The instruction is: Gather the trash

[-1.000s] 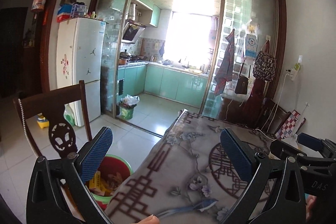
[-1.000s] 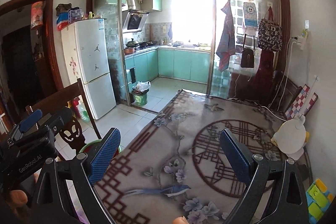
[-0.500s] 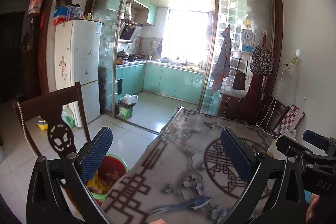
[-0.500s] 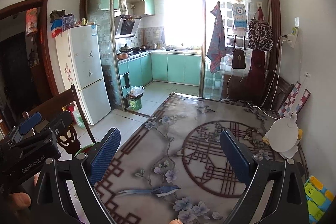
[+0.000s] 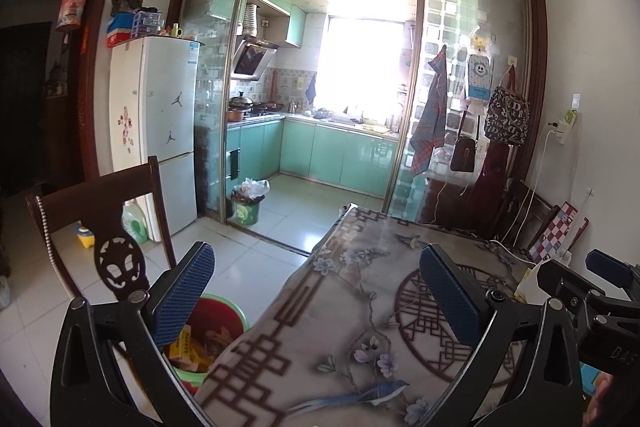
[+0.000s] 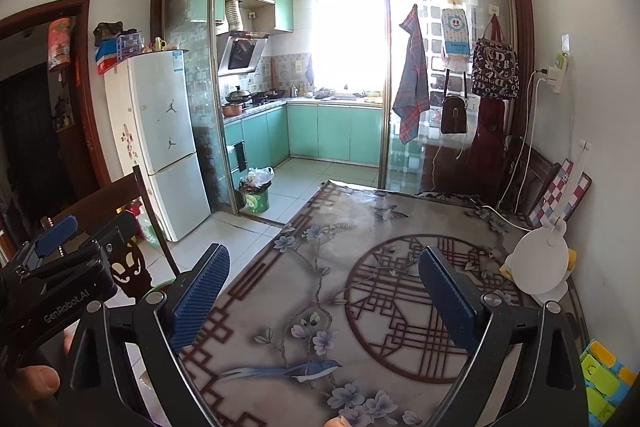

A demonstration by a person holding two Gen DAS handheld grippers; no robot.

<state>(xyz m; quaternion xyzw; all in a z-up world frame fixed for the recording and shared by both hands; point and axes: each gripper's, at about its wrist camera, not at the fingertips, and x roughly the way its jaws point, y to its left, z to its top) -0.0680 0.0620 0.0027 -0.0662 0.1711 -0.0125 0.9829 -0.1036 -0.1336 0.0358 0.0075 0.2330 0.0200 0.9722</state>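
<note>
Left gripper jaws spread wide, nothing between them, held above the near-left edge of the bench; the green bin with a red liner and yellow wrappers inside sits on the floor just behind and under the left jaw, next to the wooden chair. Right gripper jaws equally wide and empty, over the bench's patterned cover, with a white lamp beyond the right jaw. A second bin with a bag stands far ahead, at the kitchen doorway.
</note>
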